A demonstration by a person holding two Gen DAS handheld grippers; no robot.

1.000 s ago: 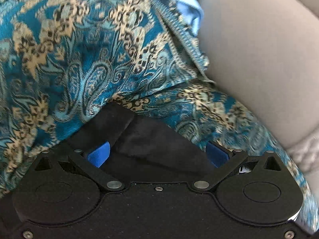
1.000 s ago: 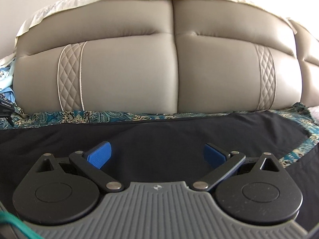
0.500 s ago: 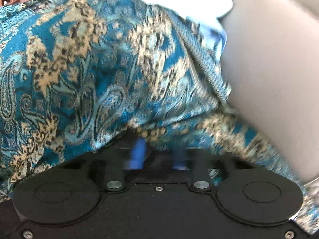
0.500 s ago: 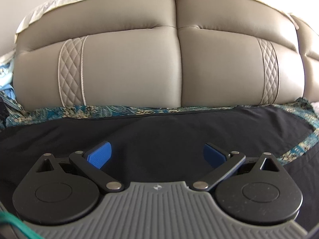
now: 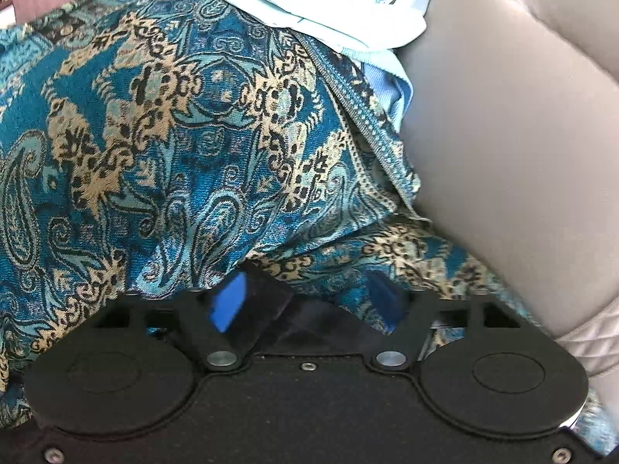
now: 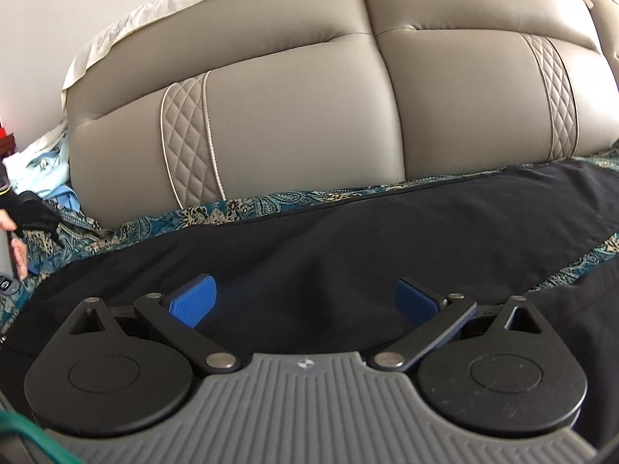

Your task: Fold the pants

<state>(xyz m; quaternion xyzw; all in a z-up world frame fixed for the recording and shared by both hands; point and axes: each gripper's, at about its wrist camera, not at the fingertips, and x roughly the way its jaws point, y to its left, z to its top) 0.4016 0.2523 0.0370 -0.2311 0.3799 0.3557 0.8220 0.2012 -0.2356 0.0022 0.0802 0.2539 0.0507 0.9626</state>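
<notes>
The left gripper [image 5: 305, 301] is opening its jaws, with a fold of the black pants [image 5: 271, 301] between them. The right gripper [image 6: 305, 297] hovers released over the pants, and the sofa backrest [image 6: 301, 116] stands at twelve o'clock.

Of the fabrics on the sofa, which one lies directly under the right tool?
The plain black pants; the teal paisley throw and pale blue clothes lie farther off.

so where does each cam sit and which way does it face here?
Left wrist: on the left gripper, angled down at the patterned throw; jaws opening, a black pants edge between its blue pads.
Right wrist: on the right gripper, facing the sofa backrest over the pants; jaws open; a hand at the left edge.
Shared: pants, throw, backrest, pale blue clothes.
</notes>
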